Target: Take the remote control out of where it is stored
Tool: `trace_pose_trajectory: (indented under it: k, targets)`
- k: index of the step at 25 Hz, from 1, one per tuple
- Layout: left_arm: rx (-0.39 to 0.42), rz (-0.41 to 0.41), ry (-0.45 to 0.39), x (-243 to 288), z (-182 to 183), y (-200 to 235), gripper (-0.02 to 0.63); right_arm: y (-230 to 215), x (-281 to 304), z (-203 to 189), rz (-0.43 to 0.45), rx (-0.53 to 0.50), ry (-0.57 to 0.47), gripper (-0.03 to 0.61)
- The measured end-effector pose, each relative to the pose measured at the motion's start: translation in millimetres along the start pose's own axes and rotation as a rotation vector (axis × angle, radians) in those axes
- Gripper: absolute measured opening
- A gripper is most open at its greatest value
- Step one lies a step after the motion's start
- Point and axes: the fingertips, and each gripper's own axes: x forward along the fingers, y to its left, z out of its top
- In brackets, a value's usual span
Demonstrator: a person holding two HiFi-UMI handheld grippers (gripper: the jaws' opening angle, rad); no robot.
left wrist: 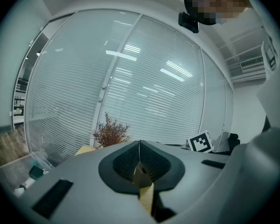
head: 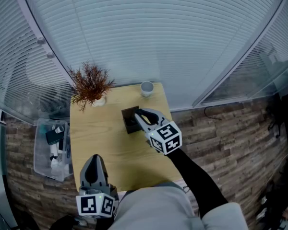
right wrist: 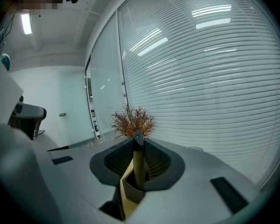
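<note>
A slim dark remote control [right wrist: 138,164] stands upright between the pads of my right gripper [right wrist: 139,141], which is shut on it. Its lower end sits inside a small dark holder box [right wrist: 129,192]. In the head view that holder [head: 129,120] stands mid-table, and my right gripper [head: 138,114] reaches into its top from the right; the remote itself is hidden there by the jaws. My left gripper [head: 94,160] rests low at the table's near left edge, away from the holder. In its own view my left gripper [left wrist: 139,147] is shut with nothing between the pads.
The wooden table [head: 108,145] carries a rust-coloured dried plant in a white pot [head: 90,85] at the back left and a white cup [head: 147,88] at the back. A clear plastic bin [head: 50,150] of items sits on the floor to the left. Glass walls with blinds close off the back.
</note>
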Motion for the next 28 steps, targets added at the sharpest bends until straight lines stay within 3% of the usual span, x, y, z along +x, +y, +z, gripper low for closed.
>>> trace_pose_trajectory:
  k: [28]
  targets:
    - [0.004,-0.012,-0.008,-4.9,1.5,-3.4,0.009,8.2,-7.2,8.0,0.006,-0.012,-0.019,0.072]
